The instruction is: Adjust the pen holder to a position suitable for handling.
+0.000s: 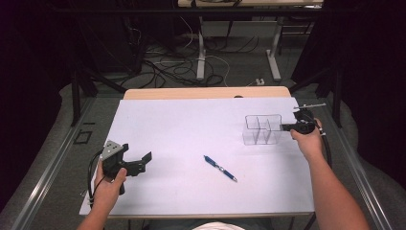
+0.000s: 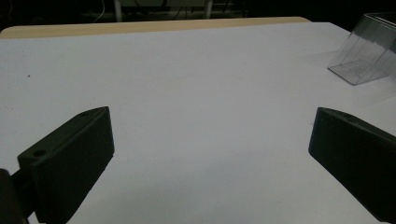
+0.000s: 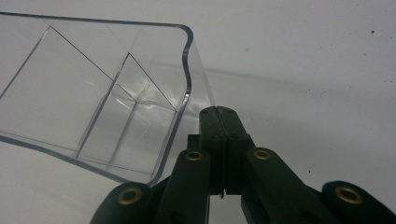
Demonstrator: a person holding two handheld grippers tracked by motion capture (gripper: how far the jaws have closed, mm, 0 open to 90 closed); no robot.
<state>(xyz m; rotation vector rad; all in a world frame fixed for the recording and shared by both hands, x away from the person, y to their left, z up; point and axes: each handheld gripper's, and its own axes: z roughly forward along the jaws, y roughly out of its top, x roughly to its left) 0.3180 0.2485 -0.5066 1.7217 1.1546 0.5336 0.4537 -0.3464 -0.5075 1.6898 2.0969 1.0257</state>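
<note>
A clear plastic organizer (image 1: 262, 129) with several compartments stands at the right of the white table. My right gripper (image 1: 287, 127) is level at its right side, and a hand holds it there. In the right gripper view its jaws (image 3: 219, 112) are pressed together just outside the organizer's (image 3: 93, 93) near wall, with nothing between them. A blue pen (image 1: 220, 168) lies flat near the table's middle front. At the front left my left gripper (image 1: 143, 160) rests low over the table; its jaws (image 2: 212, 114) stand wide apart and empty. The organizer (image 2: 369, 46) is far off to its right.
The white tabletop (image 1: 191, 124) has a wooden strip (image 1: 206, 92) along its far edge. Beyond it are table legs and loose cables (image 1: 182, 67) on the floor. Metal rails (image 1: 48, 167) run along both sides of the table.
</note>
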